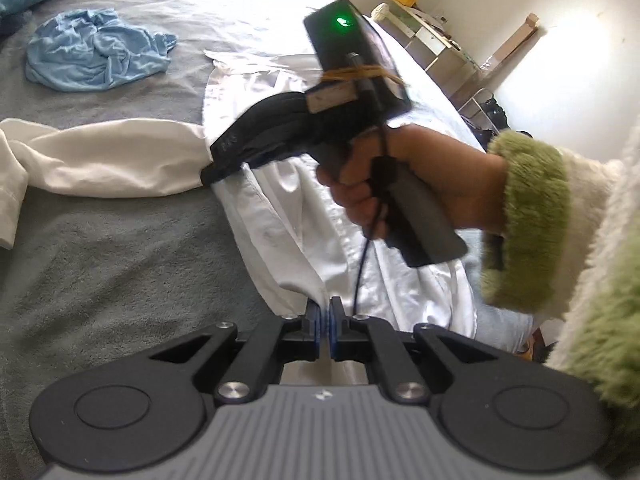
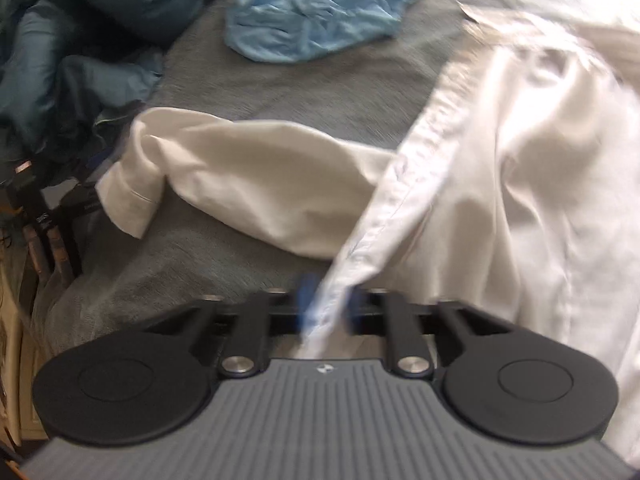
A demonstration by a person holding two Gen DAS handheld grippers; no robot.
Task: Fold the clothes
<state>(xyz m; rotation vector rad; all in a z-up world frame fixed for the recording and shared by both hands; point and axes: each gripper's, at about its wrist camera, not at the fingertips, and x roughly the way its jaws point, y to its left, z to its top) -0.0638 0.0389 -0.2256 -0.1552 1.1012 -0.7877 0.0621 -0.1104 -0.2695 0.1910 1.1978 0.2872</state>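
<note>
Blue garment [image 1: 96,50] — crumpled beyond white shirt [image 1: 296,216].

We see a bed with grey blanket [image 1: 120,260]; white shirt [image 1: 288,208] at 3 o'clock, crumpled blue garment [image 1: 96,52] at 11, dark teal duvet [image 2: 80,40] beyond.

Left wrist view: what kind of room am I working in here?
Most likely a bedroom: the white button-up shirt lies spread on a bed with a grey fleece blanket, a crumpled light blue garment beside it, and a pale cluttered shelf unit against the wall.
</note>
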